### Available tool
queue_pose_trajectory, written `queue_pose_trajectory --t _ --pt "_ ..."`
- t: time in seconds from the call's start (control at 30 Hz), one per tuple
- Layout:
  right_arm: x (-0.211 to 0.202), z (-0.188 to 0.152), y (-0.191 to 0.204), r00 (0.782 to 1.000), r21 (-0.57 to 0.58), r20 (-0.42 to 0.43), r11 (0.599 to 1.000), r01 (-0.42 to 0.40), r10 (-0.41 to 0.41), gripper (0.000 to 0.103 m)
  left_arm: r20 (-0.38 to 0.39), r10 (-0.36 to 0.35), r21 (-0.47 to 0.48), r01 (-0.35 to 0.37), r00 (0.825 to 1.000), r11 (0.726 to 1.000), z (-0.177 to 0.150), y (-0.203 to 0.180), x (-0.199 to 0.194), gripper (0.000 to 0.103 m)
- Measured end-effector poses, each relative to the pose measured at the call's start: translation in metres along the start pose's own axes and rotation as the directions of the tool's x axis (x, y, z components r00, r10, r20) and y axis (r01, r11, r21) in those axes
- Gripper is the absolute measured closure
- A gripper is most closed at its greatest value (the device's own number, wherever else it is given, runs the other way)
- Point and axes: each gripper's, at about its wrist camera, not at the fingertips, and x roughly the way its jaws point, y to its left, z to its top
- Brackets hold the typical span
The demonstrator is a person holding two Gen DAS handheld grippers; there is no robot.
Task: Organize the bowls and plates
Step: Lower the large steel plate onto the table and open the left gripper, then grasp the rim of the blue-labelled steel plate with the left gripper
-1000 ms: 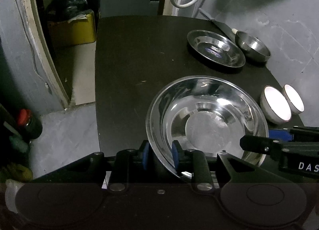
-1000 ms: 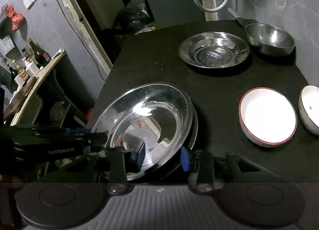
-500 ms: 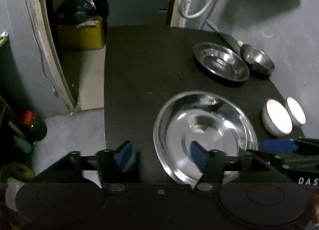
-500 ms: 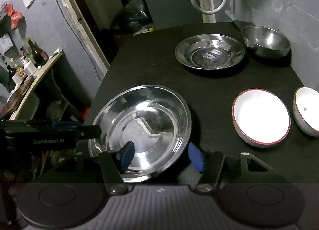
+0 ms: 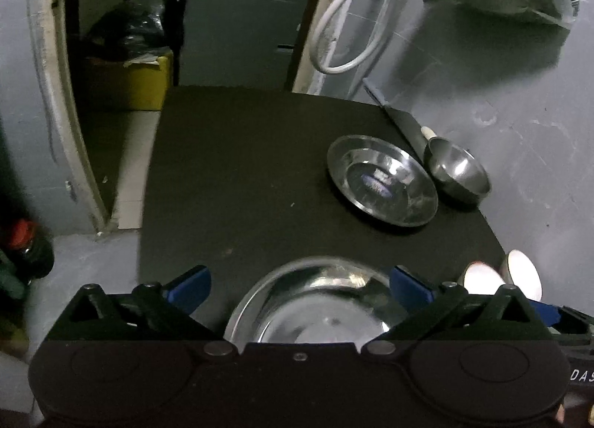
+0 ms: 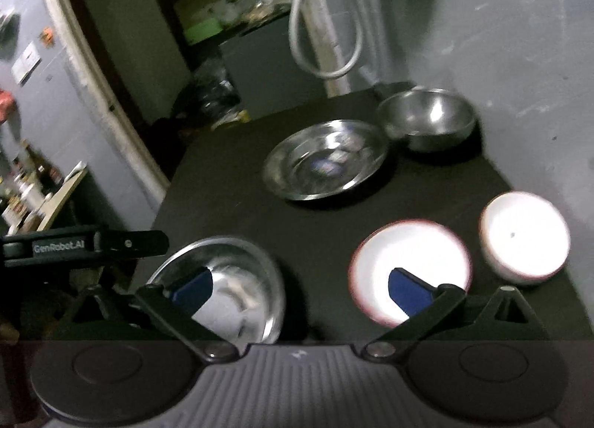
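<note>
We are spreading both grippers, left gripper and right gripper, their jaws opening and holding nothing; the large steel plate is sitting on the bench, while the far plate, steel bowl and two white bowls are waiting unstacked.

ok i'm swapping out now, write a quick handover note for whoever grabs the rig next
Left claw: opening, nothing held.
Right claw: opening, nothing held.
Large shiny steel plate lies free at the near edge of the black table.
Far side: smaller steel plate beside a deep steel bowl.
Right side: two white bowls, red-rimmed and plain.
Done: large plate set down. Left: nothing is stacked yet.
</note>
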Motion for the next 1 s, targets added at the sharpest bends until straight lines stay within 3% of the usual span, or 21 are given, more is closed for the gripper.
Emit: queue_pose_trajectory --t 0.4,0.57,0.7,0.9,1.0 --pt "0.056 0.054 -0.049 0.999 0.065 -0.015 0.997 0.048 -0.047 0.0 0.022 0.027 0.114 -0.029 0.999 0.993 0.071 -0.037 0.09 0.001" --pt "0.086 0.068 -0.057 0.993 0.045 -0.048 0.993 0.107 -0.105 0.0 -0.033 0.119 0.221 -0.109 0.992 0.969 0.094 -0.047 0.137 0.001" --pt "0.103 0.074 -0.061 0.995 0.059 -0.034 0.993 0.099 -0.097 0.0 -0.052 0.123 0.211 -0.11 0.991 0.971 0.103 -0.046 0.157 0.001" --pt "0.122 0.083 -0.055 0.994 0.044 -0.043 0.993 0.107 -0.105 0.017 -0.063 0.106 0.202 -0.092 0.992 0.975 0.103 -0.049 0.168 0.003" --pt "0.129 0.085 -0.053 0.993 0.041 -0.05 0.994 0.106 -0.104 0.025 -0.081 0.094 0.181 -0.078 0.992 0.98 0.102 -0.048 0.17 0.012"
